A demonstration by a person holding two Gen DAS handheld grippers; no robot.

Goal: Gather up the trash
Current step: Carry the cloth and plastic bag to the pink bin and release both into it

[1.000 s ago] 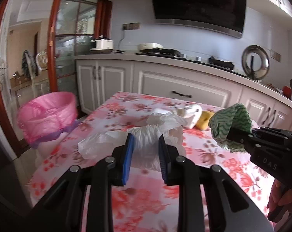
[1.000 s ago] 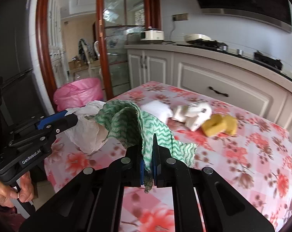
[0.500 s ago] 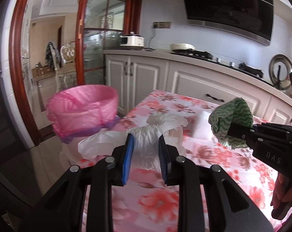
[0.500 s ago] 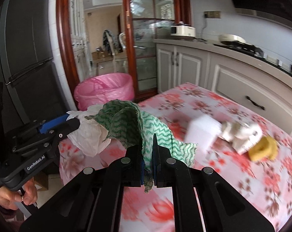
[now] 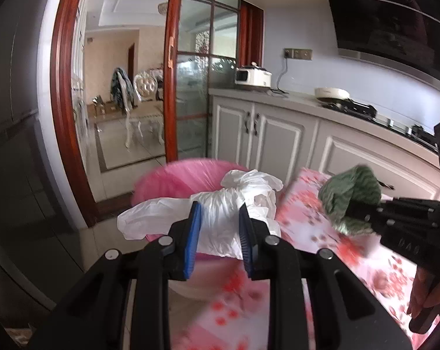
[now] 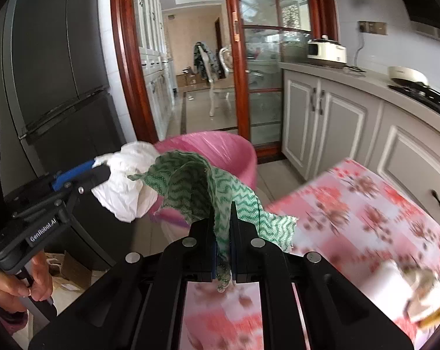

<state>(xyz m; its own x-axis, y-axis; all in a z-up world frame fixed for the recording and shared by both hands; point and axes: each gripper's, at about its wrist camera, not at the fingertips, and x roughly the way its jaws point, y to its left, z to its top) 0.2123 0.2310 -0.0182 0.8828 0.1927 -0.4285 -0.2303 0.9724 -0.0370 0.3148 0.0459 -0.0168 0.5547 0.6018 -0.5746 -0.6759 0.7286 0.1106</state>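
Both hands have swung away from the middle of the flowered table since the earlier frames, so the pink-lined bin, which sat well off to one side before, now lies almost straight ahead of both tools

I am on the carry step: 2 pieces of trash are lifted and on their way to the bin. My left gripper is clamped on the crumpled white plastic bag, its blue pads pressing the bag from either side. My right gripper is squeezed tight on the green zigzag cloth, with a tail of it hanging below the jaws

From the right wrist view, the bag looks to hang near the bin's near rim, while the cloth sits just in front of the bin and beside the table corner. I judge that neither is clearly over the opening yet

The bag's long axis runs side to side across my left jaws, a loose flap pointing out to the left. The cloth rises from my right jaws and arches forward and to the left, its far end pointing toward the bag

Next I need to bring both bundles over the bin's mouth, then let the jaws open so each drops inside rather than onto the rim or floor
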